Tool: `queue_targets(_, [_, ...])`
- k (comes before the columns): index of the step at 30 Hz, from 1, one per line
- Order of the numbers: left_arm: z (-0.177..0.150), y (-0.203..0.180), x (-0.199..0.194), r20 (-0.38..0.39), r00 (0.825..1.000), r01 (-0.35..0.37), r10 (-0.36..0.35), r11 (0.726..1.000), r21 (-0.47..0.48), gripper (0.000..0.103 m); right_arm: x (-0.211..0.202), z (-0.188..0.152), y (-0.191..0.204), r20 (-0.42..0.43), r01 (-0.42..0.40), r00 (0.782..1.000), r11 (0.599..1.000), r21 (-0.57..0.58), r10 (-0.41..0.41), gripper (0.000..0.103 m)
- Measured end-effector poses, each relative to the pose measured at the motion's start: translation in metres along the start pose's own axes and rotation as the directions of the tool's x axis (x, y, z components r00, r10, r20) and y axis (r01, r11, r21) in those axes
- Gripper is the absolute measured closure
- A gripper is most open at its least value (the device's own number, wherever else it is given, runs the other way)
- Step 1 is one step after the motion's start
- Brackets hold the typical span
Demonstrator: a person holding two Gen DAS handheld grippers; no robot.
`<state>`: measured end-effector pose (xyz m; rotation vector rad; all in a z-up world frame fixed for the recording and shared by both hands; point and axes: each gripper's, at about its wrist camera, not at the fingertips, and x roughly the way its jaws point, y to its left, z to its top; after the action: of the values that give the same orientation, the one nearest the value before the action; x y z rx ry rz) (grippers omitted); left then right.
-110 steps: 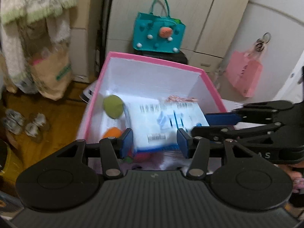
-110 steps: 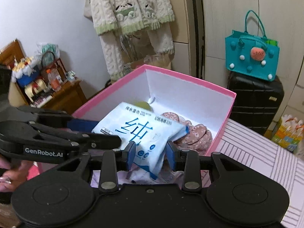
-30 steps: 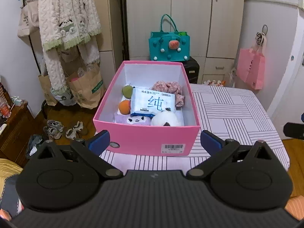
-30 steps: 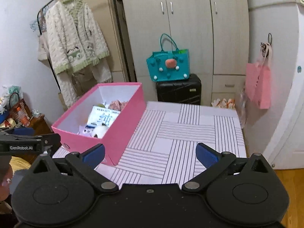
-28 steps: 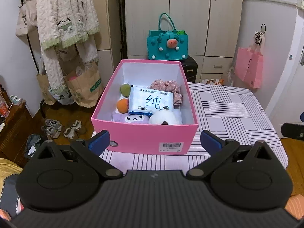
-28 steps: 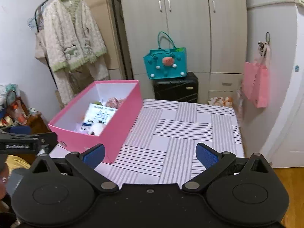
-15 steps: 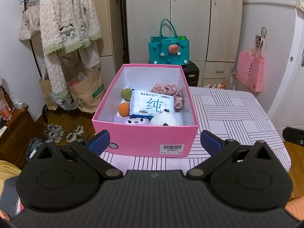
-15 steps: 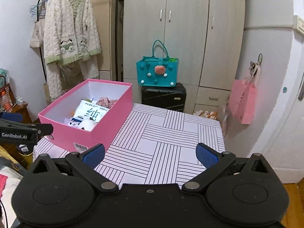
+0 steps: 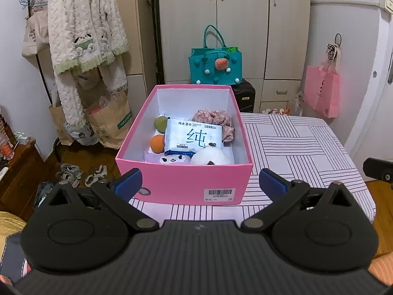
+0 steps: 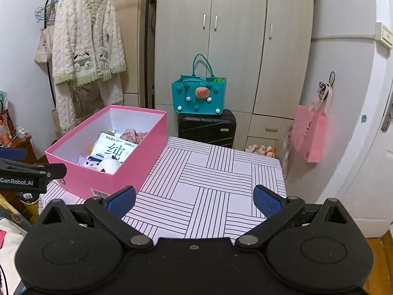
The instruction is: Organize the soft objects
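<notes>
I see both my left gripper (image 9: pixel 200 180) and right gripper (image 10: pixel 194 198) spread wide, holding nothing; pink box (image 9: pixel 181 184) sits centre frame.

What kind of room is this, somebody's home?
Most likely a home bedroom: a fluffy robe hangs on a rack beside a wardrobe, and a suitcase stands behind the striped table.
</notes>
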<state>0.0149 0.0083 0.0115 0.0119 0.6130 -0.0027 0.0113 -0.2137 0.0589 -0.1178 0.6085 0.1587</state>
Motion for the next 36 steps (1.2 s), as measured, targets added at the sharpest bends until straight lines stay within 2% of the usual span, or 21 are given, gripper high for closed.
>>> queue_targets(7, [-0.006, -0.004, 0.008, 0.02, 1.0, 0.005, -0.005, 1.0, 0.004, 0.0, -0.003, -0.008, 0.003, 0.041, 0.033, 0.999, 0.999, -0.013, -0.032, 0.0])
queue_targets(12, [-0.011, -0.009, 0.008, 0.078, 0.997, -0.018, 0.016, 0.999, 0.03, 0.0, -0.002, -0.012, 0.001, 0.059, 0.036, 0.998, 0.999, -0.001, -0.036, 0.0])
queue_targets(15, [-0.011, -0.009, 0.008, 0.085, 0.996, -0.015, 0.012, 0.999, 0.034, 0.0, -0.001, -0.014, -0.001, 0.064, 0.042, 0.997, 0.999, 0.013, -0.043, 0.0])
queue_targets(36, [-0.014, -0.006, 0.012, 0.101, 0.995, -0.017, 0.014, 1.0, 0.024, 0.0, 0.016, -0.022, -0.014, 0.018, 0.072, 0.997, 0.996, 0.059, -0.073, 0.0])
